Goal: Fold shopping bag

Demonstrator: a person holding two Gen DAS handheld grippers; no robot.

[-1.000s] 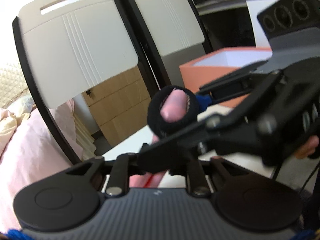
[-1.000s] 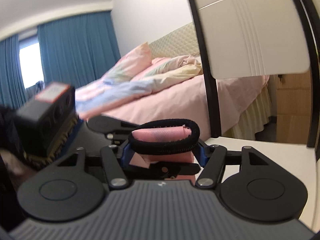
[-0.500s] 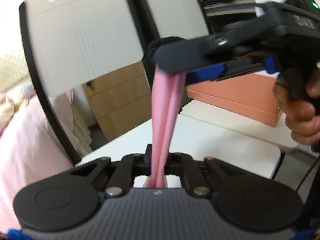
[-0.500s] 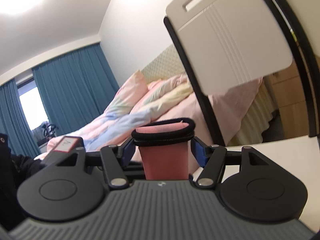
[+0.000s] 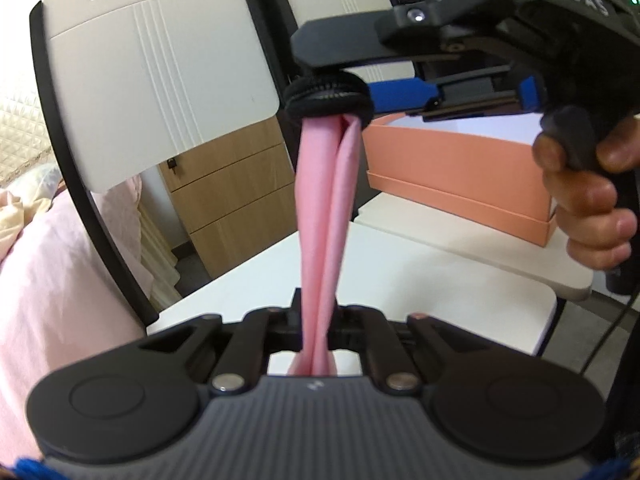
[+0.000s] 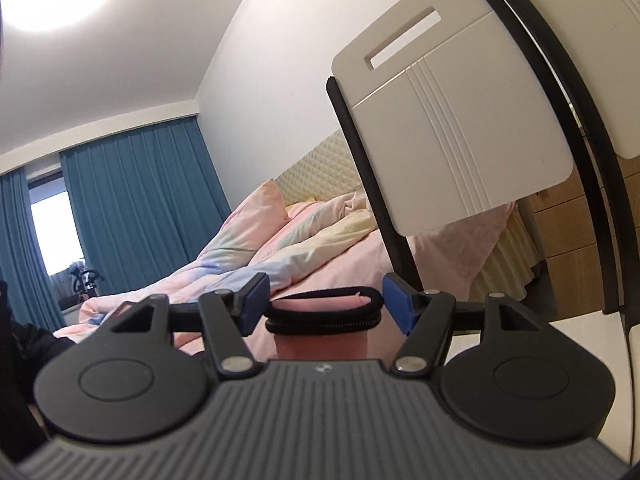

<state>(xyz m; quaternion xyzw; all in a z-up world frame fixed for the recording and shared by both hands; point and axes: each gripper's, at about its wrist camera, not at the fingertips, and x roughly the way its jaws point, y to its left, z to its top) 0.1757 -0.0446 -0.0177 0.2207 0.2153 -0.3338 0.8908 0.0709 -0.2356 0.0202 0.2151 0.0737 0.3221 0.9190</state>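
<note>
Bedroom setting: a white counter [image 5: 400, 264] stands before two white chair backs, with a bed beyond.

1. Bag [image 5: 324, 232]: the pink fabric is gathered into a narrow, rope-like strip held in the air above the counter. It touches no surface. Its upper end passes through a black elastic band [image 5: 328, 94].

2. Long axis: the strip runs almost straight up from the left claw [image 5: 316, 320] to the band, leaning slightly right at the top. It looks taut.

3. Left claw: pressed together on the lower end of the strip. A short tail of fabric shows below the pinch.

4. Right claw [image 6: 324, 306]: spread. Its blue pads [image 6: 256, 298] stand on either side of the band with clear gaps, so nothing is pinched. How the banded end stays up is not visible; the wrist view shows only the band and fabric between the pads. A hand [image 5: 588, 200] grips the handle of this tool.

5. Governing relation: the bag lies directly above the left claw, and its banded end sits at the right claw. The band is at the top end only; whether it is going on or coming off cannot be determined.

6. Other items: an orange box [image 5: 460, 176] rests on the counter, behind the strip and apart from it.
</note>
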